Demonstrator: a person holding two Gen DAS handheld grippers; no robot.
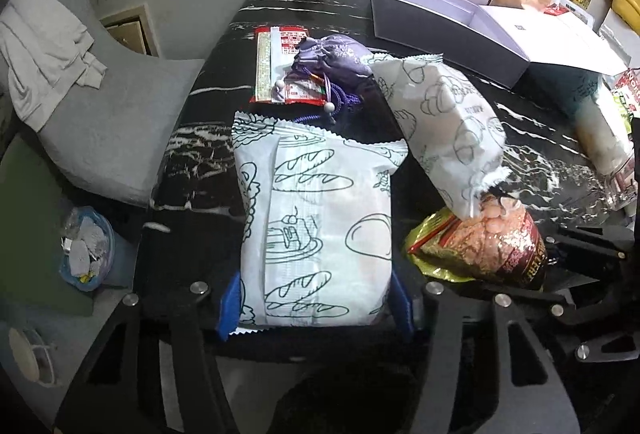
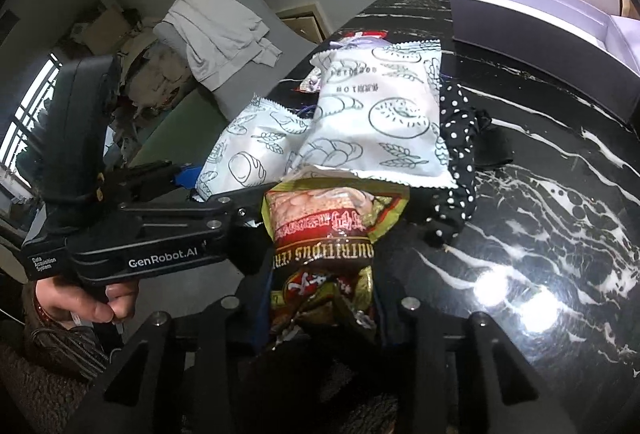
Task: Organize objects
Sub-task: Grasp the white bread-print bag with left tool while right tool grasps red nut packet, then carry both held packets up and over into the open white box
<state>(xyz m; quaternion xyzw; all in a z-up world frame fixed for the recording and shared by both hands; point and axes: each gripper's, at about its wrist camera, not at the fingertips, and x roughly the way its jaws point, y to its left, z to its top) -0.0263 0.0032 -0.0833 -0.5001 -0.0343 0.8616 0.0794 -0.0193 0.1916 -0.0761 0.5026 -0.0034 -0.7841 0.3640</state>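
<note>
Nearest my left gripper (image 1: 316, 308) is a flat white plastic bread packet printed with loaves and cakes (image 1: 320, 226), lying lengthwise on the black marble-patterned counter (image 1: 192, 170); my blue-padded fingers (image 1: 229, 308) sit against its near end on both sides, clamped on it, I judge so that I can slide or lift it into line. Nearest my right gripper (image 2: 320, 298) is a crinkled red-and-gold foil snack bag (image 2: 320, 230), pinched by its near end between the fingers, its far end touching a second white bread-printed packet (image 2: 380, 114), which leans tilted across the pile.

The left view alone shows what lies farther: a purple satin drawstring pouch (image 1: 332, 54) resting on a red-and-white sachet (image 1: 280, 66), and beyond them, to the right, an open white cardboard box (image 1: 436, 18), a likely place for these things. The right view alone shows a black polka-dot cloth (image 2: 460, 138) tucked under the tilted packet's right side, and the left gripper's body beside the first packet.
</note>
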